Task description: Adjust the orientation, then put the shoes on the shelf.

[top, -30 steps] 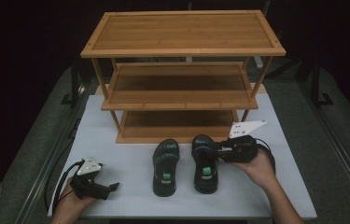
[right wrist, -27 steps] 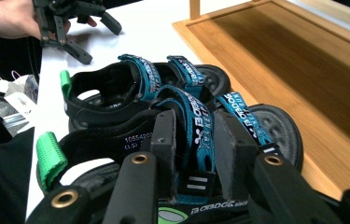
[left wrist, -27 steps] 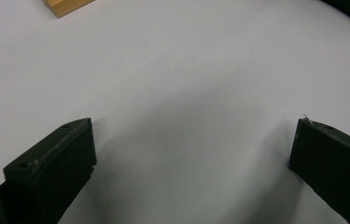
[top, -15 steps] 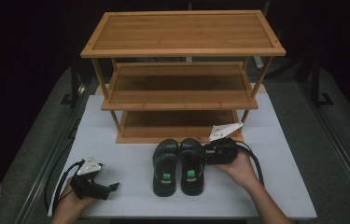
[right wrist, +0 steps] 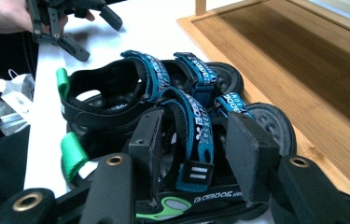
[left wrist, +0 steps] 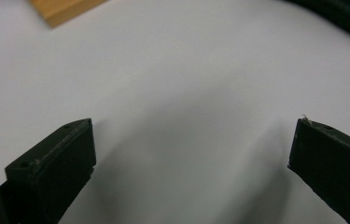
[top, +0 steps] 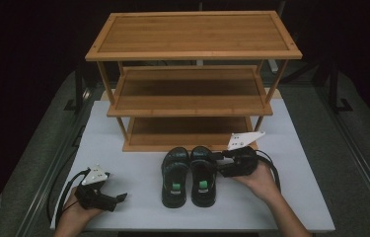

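Note:
Two black sandals with blue straps and green heel tabs lie side by side on the white table, toes toward the wooden shoe rack. My right gripper reaches in from the right at the right sandal. In the right gripper view its jaws straddle that sandal's blue strap. They have just been opening, a gap shows on each side of the strap, and the gripper is open. The left sandal lies just beyond. My left gripper rests at the front left, open over bare table.
The rack has three shelves, and its bottom shelf lies just past the sandals' toes. Cables trail from both grippers on the table. Metal rails run along both table sides. The other hand with its gripper shows far off in the right gripper view.
The right gripper slid the right sandal leftward until it lay against the left sandal. The left hand stayed put.

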The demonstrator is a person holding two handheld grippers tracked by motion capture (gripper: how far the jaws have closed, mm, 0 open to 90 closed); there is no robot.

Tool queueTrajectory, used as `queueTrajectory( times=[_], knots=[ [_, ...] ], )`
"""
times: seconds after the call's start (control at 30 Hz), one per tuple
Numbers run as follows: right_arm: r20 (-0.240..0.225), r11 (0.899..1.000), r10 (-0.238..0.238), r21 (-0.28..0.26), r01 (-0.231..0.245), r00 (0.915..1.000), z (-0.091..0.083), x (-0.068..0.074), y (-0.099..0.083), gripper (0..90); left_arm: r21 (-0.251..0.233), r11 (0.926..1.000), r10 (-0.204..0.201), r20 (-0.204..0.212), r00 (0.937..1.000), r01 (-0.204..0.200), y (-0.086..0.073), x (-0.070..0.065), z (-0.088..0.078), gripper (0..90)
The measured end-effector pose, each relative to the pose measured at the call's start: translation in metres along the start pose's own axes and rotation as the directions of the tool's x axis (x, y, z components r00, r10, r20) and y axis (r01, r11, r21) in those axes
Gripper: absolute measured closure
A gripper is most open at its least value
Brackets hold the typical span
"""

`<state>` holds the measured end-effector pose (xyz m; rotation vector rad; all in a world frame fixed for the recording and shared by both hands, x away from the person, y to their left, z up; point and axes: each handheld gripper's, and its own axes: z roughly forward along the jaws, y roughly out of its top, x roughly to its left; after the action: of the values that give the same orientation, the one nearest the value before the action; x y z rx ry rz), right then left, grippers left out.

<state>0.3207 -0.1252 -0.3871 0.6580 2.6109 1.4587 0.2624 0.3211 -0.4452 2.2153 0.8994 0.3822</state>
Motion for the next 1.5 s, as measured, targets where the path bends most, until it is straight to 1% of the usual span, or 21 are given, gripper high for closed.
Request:
queueTrajectory(
  times=[0.07,0.23,0.3,0.4,0.47,0.5,0.57,0.63,0.7,0.73,0.8,0.9,0.97,1.03,1.07,1.1,1.17,1.23,1.33,1.4,1.5],
  knots=[
    [0.0,1.0,-0.003,0.004,0.003,1.0,-0.002,0.001,-0.001,55.6,-0.013,0.9998,0.015,0.024,0.9996,-0.015,0.009,-0.006,-0.001,0.0],
    [-0.006,1.0,0.006,0.002,-0.006,1.0,-0.005,0.002,-0.003,56.6,-0.06,0.998,0.024,0.092,0.9954,-0.018,0.031,-0.016,0.0,0.4],
    [-0.002,1.0,0.008,0.004,-0.008,1.0,-0.005,0.002,-0.003,58.0,-0.083,0.9958,0.051,0.139,0.989,-0.039,0.039,-0.019,0.0,10.8],
    [-0.006,1.0,0.016,0.007,-0.016,0.9998,-0.006,0.001,-0.004,58.1,-0.104,0.9934,0.067,0.182,0.9809,-0.049,0.055,-0.023,0.002,14.9],
    [-0.01,1.0,0.018,0.01,-0.018,0.9998,-0.006,0.001,-0.005,58.0,-0.117,0.9902,0.098,0.197,0.9754,-0.076,0.065,-0.027,0.004,19.1],
    [-0.008,1.0,0.017,0.014,-0.017,0.9998,-0.005,0.001,-0.005,58.0,-0.127,0.9877,0.117,0.217,0.969,-0.091,0.073,-0.03,0.006,22.5],
    [-0.011,1.0,0.017,0.019,-0.017,0.9998,-0.004,0.0,-0.006,58.0,-0.144,0.9839,0.139,0.241,0.9606,-0.106,0.084,-0.036,0.011,25.0],
    [-0.008,1.0,0.021,0.02,-0.02,0.9998,-0.003,0.0,-0.007,58.0,-0.149,0.9803,0.166,0.27,0.9484,-0.129,0.094,-0.04,0.017,31.4],
    [-0.007,1.0,0.022,0.021,-0.022,0.9997,-0.003,0.001,-0.007,58.0,-0.151,0.9782,0.181,0.283,0.9419,-0.143,0.103,-0.043,0.024,32.8],
    [-0.004,1.0,0.022,0.022,-0.022,0.9997,-0.002,0.001,-0.007,58.0,-0.152,0.977,0.189,0.292,0.9376,-0.149,0.107,-0.044,0.028,35.7],
    [-0.003,0.999,0.024,0.022,-0.024,0.9997,-0.001,0.0,-0.007,58.1,-0.157,0.975,0.199,0.297,0.934,-0.157,0.114,-0.044,0.036,40.5],
    [-0.001,0.999,0.027,0.021,-0.027,0.9996,0.0,-0.001,-0.007,58.4,-0.15,0.9743,0.209,0.32,0.924,-0.169,0.123,-0.044,0.047,45.2],
    [0.0,0.999,0.03,0.023,-0.03,0.9995,0.002,-0.001,-0.007,58.6,-0.139,0.9757,0.208,0.341,0.9167,-0.169,0.127,-0.045,0.053,48.4],
    [0.0,0.999,0.031,0.026,-0.031,0.9995,0.004,-0.002,-0.007,59.0,-0.132,0.9757,0.211,0.349,0.9131,-0.175,0.13,-0.046,0.059,50.4],
    [0.0,0.999,0.034,0.03,-0.034,0.9994,0.005,-0.002,-0.008,59.0,-0.131,0.9753,0.214,0.357,0.9093,-0.178,0.131,-0.047,0.061,53.0],
    [-0.001,0.999,0.034,0.033,-0.034,0.9994,0.007,-0.002,-0.008,59.0,-0.13,0.9758,0.212,0.36,0.9084,-0.176,0.131,-0.048,0.062,55.8],
    [0.0,0.999,0.035,0.038,-0.035,0.9994,0.009,-0.003,-0.008,59.0,-0.119,0.9761,0.213,0.371,0.9038,-0.181,0.13,-0.049,0.066,60.9],
    [-0.002,0.998,0.042,0.045,-0.042,0.9991,0.011,-0.003,-0.009,59.1,-0.113,0.9756,0.217,0.362,0.9066,-0.189,0.13,-0.05,0.067,64.6],
    [-0.013,0.997,0.051,0.055,-0.05,0.9986,0.016,-0.004,-0.01,60.9,-0.111,0.9763,0.213,0.357,0.9092,-0.186,0.13,-0.05,0.067,66.7],
    [-0.021,0.997,0.057,0.061,-0.055,0.9982,0.018,-0.004,-0.01,63.4,-0.112,0.9751,0.219,0.343,0.9135,-0.191,0.129,-0.052,0.067,67.6],
    [-0.014,0.996,0.064,0.06,-0.063,0.9979,0.021,-0.002,-0.01,67.5,-0.119,0.9714,0.233,0.318,0.9188,-0.206,0.13,-0.056,0.066,69.1]
  ],
)
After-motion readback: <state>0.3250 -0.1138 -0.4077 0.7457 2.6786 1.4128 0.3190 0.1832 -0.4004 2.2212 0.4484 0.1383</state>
